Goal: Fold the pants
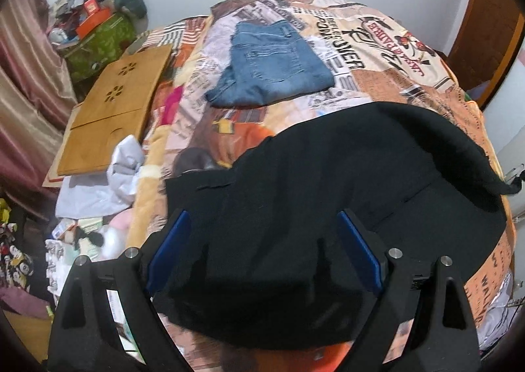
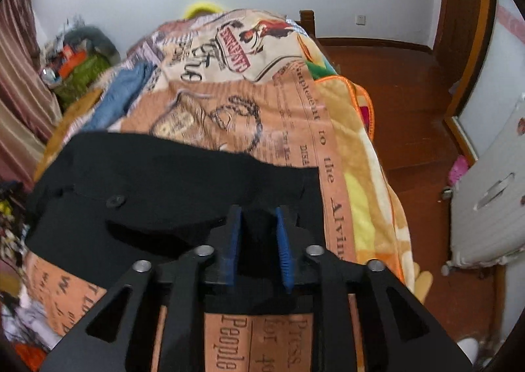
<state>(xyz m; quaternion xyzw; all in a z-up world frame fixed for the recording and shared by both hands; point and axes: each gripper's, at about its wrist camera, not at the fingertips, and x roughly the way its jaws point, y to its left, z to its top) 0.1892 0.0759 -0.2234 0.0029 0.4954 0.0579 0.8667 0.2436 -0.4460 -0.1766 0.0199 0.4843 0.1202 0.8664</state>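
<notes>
Mid-fold: black pants (image 1: pixel 328 195) on bed (image 2: pixel 295 116); left claw (image 1: pixel 262 250) wide apart, right claw (image 2: pixel 259 240) slightly apart, unclamped; next, regrip hem at 6 o'clock.

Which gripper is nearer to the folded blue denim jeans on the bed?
Left, judging by its camera. The left gripper faces the folded blue denim jeans just beyond the black pants; from the right gripper they lie farther, off to the side.

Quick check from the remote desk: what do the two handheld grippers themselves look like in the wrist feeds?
Both look alike. The left gripper and right gripper each have a matte black frame with triangular cut-outs and round silver pivot pins. Their fingers carry flat blue pads. No cables, markings, hands or sleeves show in either view.
</notes>
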